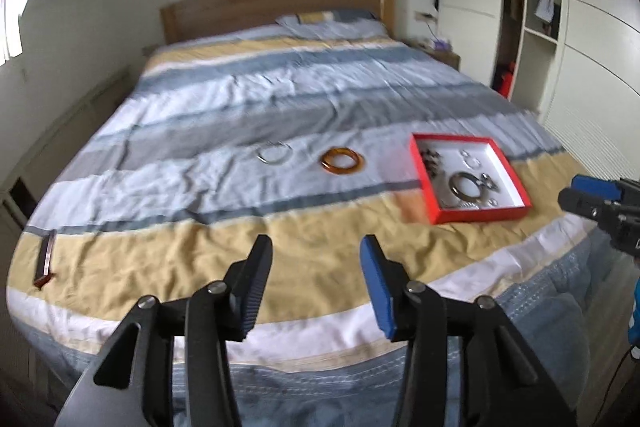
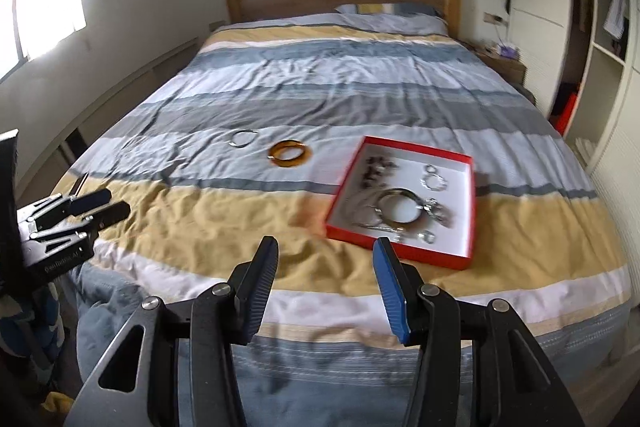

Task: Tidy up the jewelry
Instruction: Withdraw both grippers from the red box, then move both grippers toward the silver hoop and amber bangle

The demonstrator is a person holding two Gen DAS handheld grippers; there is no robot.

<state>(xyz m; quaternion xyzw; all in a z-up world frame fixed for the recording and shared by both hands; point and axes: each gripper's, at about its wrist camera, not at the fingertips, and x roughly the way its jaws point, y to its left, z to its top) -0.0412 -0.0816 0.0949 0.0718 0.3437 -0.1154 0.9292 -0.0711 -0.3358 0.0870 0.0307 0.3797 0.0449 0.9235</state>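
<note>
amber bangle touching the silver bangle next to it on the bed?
Apart. The right wrist view shows a strip of bare bedspread between the amber bangle and the silver bangle; the left wrist view agrees.

- The right gripper (image 2: 325,267) fills the bottom of the view, jaws spread wide with nothing between them, above the foot of the bed (image 2: 360,75).
- A striped bedspread (image 2: 224,211) — yellow, blue, grey and white — covers the bed.
- A red tray (image 2: 400,251) with a white floor lies on the yellow stripe, just beyond the blue finger; in it are a large metal bangle (image 2: 400,205), small silver rings and dark beads, partly blurred.
- An amber bangle (image 2: 291,155) lies left of the tray, apart from it.
- A thin silver bangle (image 2: 242,138) lies just beyond it, further left.
- The left gripper (image 2: 102,205) shows at the left edge, its jaws only slightly parted.
</note>
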